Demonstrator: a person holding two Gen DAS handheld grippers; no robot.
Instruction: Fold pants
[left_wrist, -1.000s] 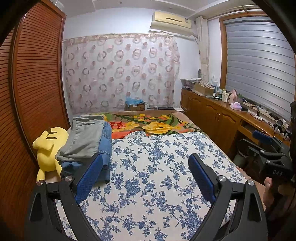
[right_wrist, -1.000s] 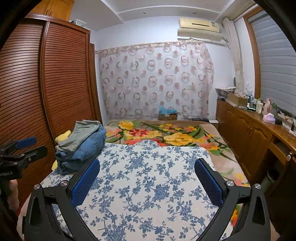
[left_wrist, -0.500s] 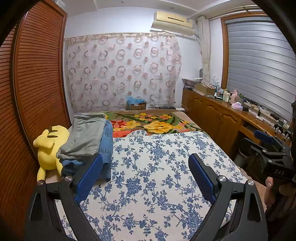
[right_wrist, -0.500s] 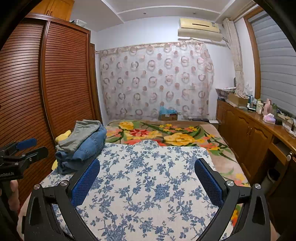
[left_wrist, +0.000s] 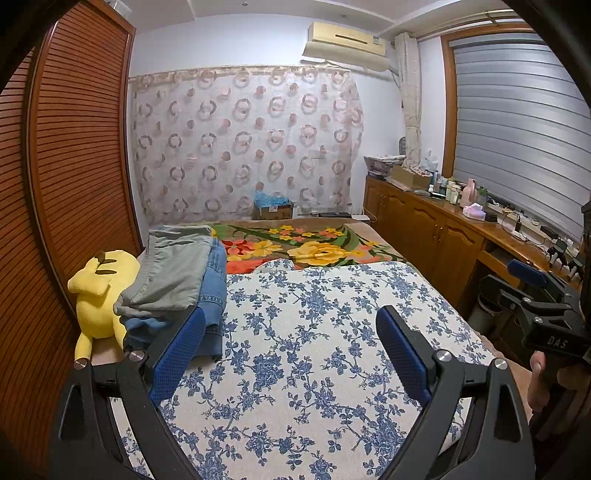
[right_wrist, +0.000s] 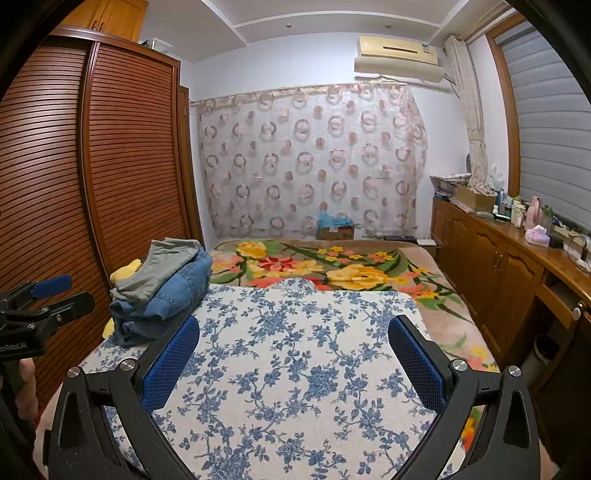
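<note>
A pile of pants lies at the left side of the bed: grey pants (left_wrist: 173, 269) on top of blue jeans (left_wrist: 214, 291). The pile also shows in the right wrist view, grey pants (right_wrist: 162, 266) over jeans (right_wrist: 173, 299). My left gripper (left_wrist: 290, 347) is open and empty above the blue-flowered white cover (left_wrist: 314, 350), with its left finger just in front of the pile. My right gripper (right_wrist: 293, 354) is open and empty over the same cover (right_wrist: 295, 350), to the right of the pile. Each gripper shows at the edge of the other's view.
A yellow plush toy (left_wrist: 99, 291) lies left of the pile against the brown wardrobe (left_wrist: 62, 184). A flowered blanket (left_wrist: 306, 247) covers the far bed. A wooden cabinet (left_wrist: 443, 240) with clutter runs along the right wall. A curtain (left_wrist: 243, 140) hangs behind.
Both grippers stay open and almost still. The left wrist view has drifted very slightly, the pile sits a touch further right in it.
</note>
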